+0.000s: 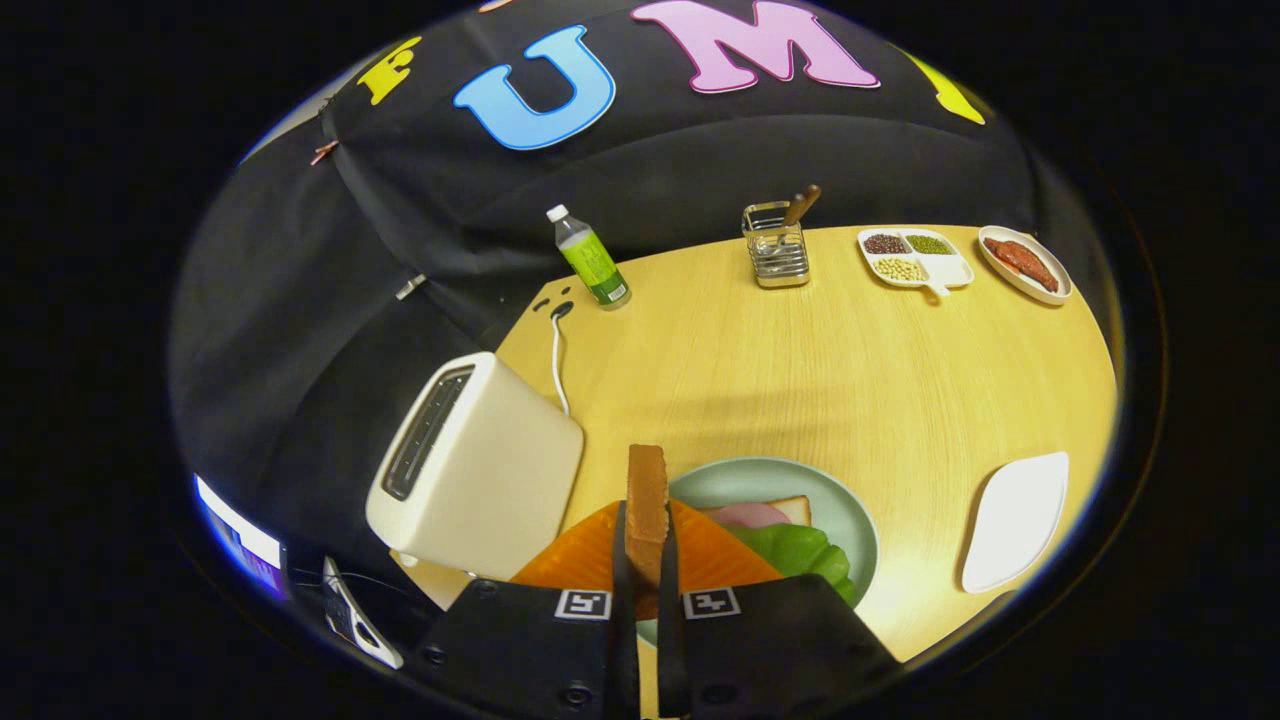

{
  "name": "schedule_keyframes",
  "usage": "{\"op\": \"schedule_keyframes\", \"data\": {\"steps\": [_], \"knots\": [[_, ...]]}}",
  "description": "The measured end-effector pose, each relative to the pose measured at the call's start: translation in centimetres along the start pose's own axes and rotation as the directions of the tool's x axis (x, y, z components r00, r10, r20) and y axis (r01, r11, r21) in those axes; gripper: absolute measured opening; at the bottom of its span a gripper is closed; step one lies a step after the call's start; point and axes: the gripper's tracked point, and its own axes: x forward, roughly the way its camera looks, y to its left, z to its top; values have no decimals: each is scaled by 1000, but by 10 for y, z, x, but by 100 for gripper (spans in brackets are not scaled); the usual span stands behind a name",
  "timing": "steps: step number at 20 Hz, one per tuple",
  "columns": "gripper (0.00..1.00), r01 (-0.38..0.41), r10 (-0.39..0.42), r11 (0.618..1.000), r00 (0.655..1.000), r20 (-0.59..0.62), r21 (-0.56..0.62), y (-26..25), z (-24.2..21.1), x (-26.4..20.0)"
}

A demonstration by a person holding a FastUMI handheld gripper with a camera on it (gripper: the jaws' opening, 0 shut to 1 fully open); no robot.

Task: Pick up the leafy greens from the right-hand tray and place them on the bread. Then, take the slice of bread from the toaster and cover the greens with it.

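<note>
- The gripper (647,560) has its fingers (620,560) closed tight on a toast slice (647,500), held upright on edge.
- Just beyond, the green plate (790,480) holds bread (795,508), a pink slice (750,514) and leafy greens (795,550).
- The toaster (475,465) sits left of the plate on the worktop (850,380).
- The empty white tray (1015,520) is off to the right.

- The gripper (646,560), fingers clamped on a slice of bread (647,505), hangs over the near plate (760,480).
- The toaster (480,470) crowds it on the left.
- Open table (800,370) lies beyond and right of the plate.
- A white tray (1015,520) sits near right; bottle (590,262), utensil rack (776,248) and dishes (915,258) line the far edge.
</note>
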Motion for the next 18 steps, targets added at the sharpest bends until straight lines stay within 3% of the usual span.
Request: {"op": "schedule_keyframes", "data": {"steps": [3,7,10,11,13,14,15,18], "knots": [[12,11,-11,1000,1000,-2,17,-10,-9,2],[20,65,-65,997,998,-17,27,-36,-16,2],[48,146,-146,989,989,-13,-14,-67,-18,-4],[48,158,-158,987,987,-7,-29,-70,-19,-7],[59,153,-152,986,988,18,-61,-71,-18,-18],[74,158,-156,983,987,36,-89,-73,-17,-25],[83,172,-166,978,985,56,-118,-76,-15,-33],[100,199,-179,964,976,124,-175,-78,-3,-61]]}}
